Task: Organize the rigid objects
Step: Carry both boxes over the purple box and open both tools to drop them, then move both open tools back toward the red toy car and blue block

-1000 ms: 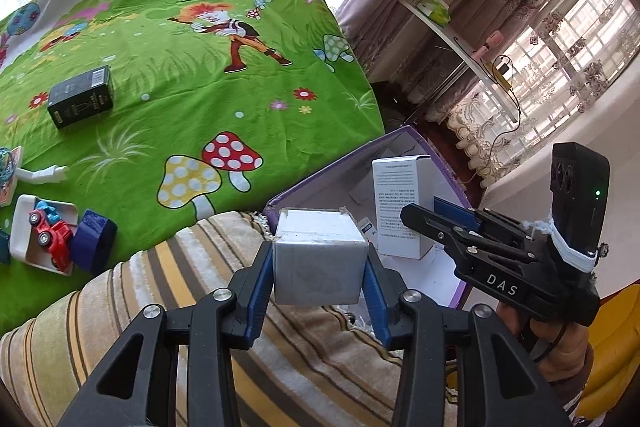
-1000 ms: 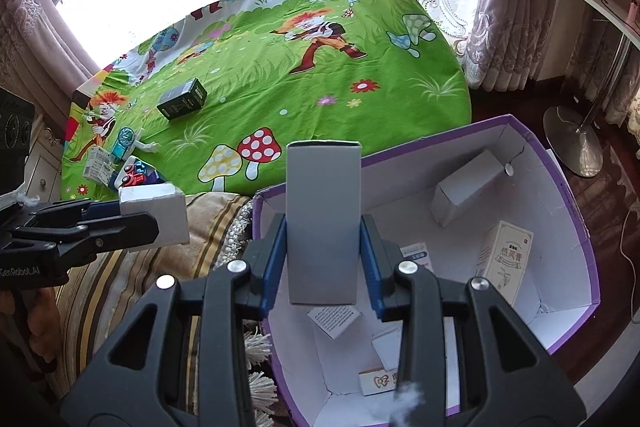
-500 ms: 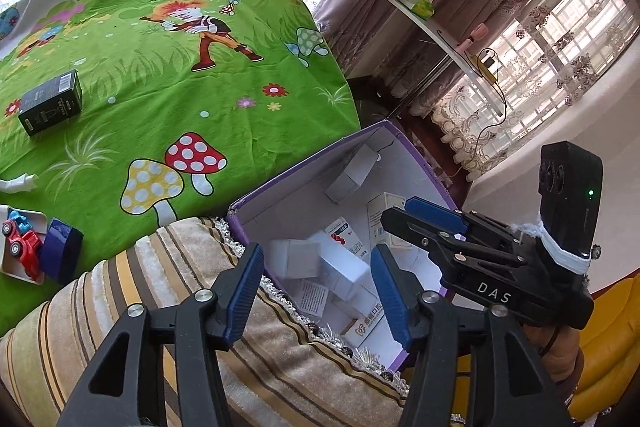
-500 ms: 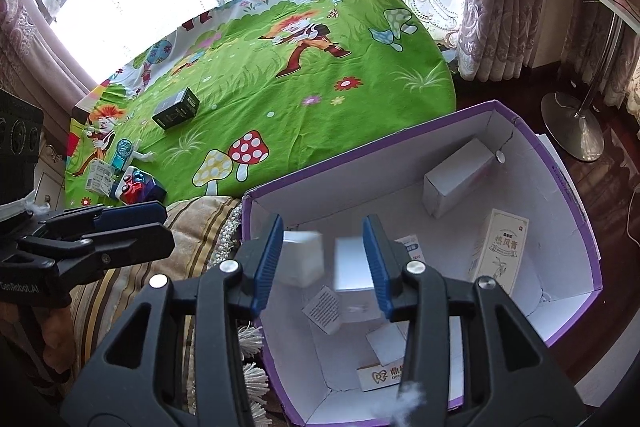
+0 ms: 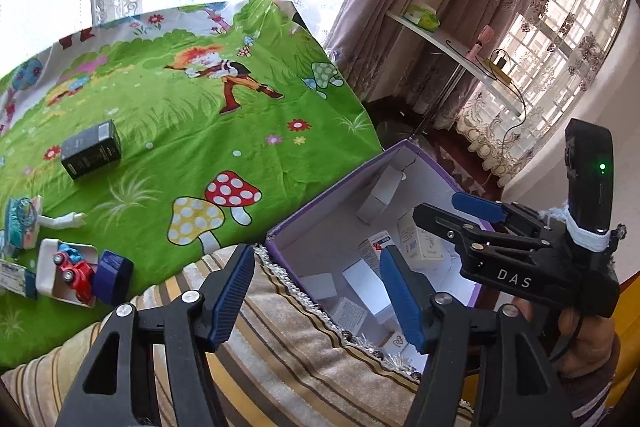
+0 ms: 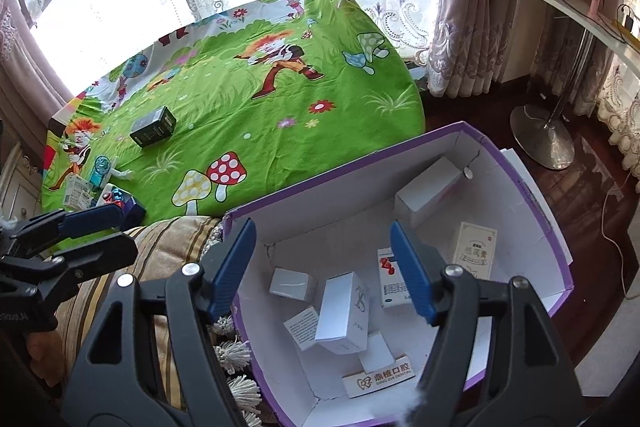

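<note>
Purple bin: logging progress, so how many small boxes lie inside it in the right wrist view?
8: far-corner box, cream box, red-marked box, small left box, tall middle box, printed box, plain near box, dental box at front. The fingers may hide more.

purple box [image 6: 532,195]: matt cardboard; bedsheet [image 6: 256,131]: printed cloth; cushion [image 5: 280,339]: striped velvety fabric

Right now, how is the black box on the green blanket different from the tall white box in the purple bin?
The black box is dark and lies flat on the green blanket. The tall white box is pale, leans on other boxes and sits inside the purple bin. Both are rectangular cartons.
</note>
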`<action>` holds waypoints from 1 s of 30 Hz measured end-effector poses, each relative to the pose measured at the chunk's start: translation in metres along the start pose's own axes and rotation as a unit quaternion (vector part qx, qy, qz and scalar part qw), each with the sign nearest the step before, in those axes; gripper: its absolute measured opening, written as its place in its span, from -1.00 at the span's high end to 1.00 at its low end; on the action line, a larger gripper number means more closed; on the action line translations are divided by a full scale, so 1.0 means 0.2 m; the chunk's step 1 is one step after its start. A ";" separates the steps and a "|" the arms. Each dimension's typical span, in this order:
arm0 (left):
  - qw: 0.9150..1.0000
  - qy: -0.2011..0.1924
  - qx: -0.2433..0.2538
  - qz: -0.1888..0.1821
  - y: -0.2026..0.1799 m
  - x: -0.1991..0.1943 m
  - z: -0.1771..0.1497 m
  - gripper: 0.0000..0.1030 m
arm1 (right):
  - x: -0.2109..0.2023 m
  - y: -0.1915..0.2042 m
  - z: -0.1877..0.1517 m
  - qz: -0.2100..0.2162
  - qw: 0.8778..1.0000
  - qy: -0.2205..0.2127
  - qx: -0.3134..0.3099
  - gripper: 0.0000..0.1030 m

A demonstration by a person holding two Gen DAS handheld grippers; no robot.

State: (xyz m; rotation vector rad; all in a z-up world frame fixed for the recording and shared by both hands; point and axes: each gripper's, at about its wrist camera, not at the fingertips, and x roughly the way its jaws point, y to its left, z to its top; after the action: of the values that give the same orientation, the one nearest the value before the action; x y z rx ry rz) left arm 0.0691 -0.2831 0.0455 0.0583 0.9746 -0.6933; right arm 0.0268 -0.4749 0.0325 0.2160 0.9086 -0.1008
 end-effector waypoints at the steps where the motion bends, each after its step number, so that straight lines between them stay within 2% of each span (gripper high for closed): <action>1: 1.000 -0.009 0.006 0.001 0.00 -0.01 0.00 -0.29 | -0.01 0.01 0.00 -0.008 1.000 -0.004 -0.010 -0.43; 3: 1.000 -0.018 0.021 -0.001 0.00 -0.03 -0.01 -0.29 | -0.04 0.04 0.01 -0.019 0.999 -0.018 -0.026 -0.53; 5: 1.000 -0.016 0.020 0.000 0.03 -0.05 -0.01 -0.29 | -0.06 0.07 0.01 -0.005 0.999 -0.026 -0.032 -0.70; 6: 1.000 -0.019 0.016 0.001 0.04 -0.06 -0.01 -0.29 | -0.06 0.08 0.01 0.007 0.999 -0.025 -0.032 -0.71; 10: 1.000 -0.001 -0.007 0.012 0.13 -0.07 -0.01 -0.29 | -0.04 0.14 0.01 0.047 0.998 -0.007 -0.037 -0.72; 15: 0.999 -0.012 -0.048 -0.003 0.27 -0.11 -0.04 -0.29 | -0.01 0.21 -0.01 0.077 0.996 -0.002 -0.049 -0.71; 22: 0.996 -0.015 -0.083 0.014 0.45 -0.16 -0.08 -0.29 | 0.02 0.34 -0.01 0.095 0.992 0.016 -0.076 -0.72; 25: 0.993 -0.011 -0.111 0.022 0.56 -0.18 -0.12 -0.29 | 0.04 0.38 0.00 0.116 0.989 0.030 -0.082 -0.71; 30: 0.984 -0.009 -0.169 0.049 0.79 -0.22 -0.16 -0.29 | 0.08 0.48 -0.01 0.118 0.986 0.038 -0.110 -0.72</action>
State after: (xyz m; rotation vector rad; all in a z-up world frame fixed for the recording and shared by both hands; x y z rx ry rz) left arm 0.1188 -0.1262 0.0217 -0.1975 1.0546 -0.4307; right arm 0.0525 -0.3804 0.0332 0.1204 0.9550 0.2275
